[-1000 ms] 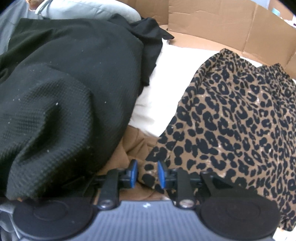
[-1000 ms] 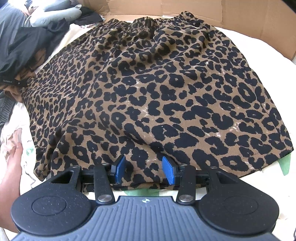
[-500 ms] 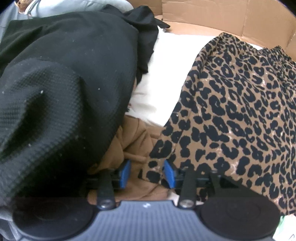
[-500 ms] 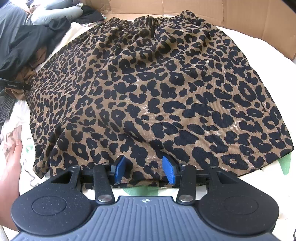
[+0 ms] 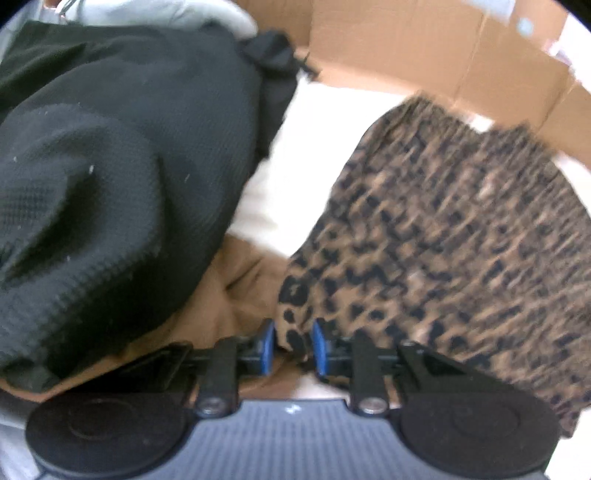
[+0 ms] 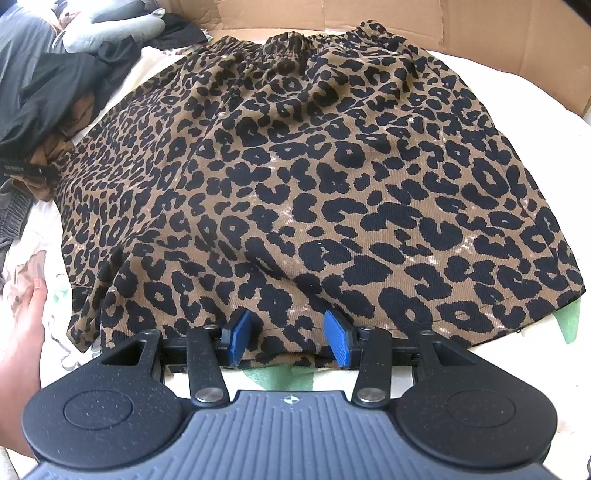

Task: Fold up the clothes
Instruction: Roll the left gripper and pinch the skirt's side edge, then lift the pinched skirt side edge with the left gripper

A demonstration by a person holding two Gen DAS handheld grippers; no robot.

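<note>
The skirt [image 6: 314,177] lies flat on the sheet [image 6: 498,85] — light, floppy, best grabbed by hem corners. The left gripper [image 5: 293,349] has just been closing on its corner; can't tell if it's pinched. The right gripper [image 6: 288,338] hangs half open over the hem, empty.

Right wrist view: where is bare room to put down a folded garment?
Free: the white cover between the leopard skirt and the cardboard wall, far right. Crowded: the pile of dark clothes on the left.
</note>
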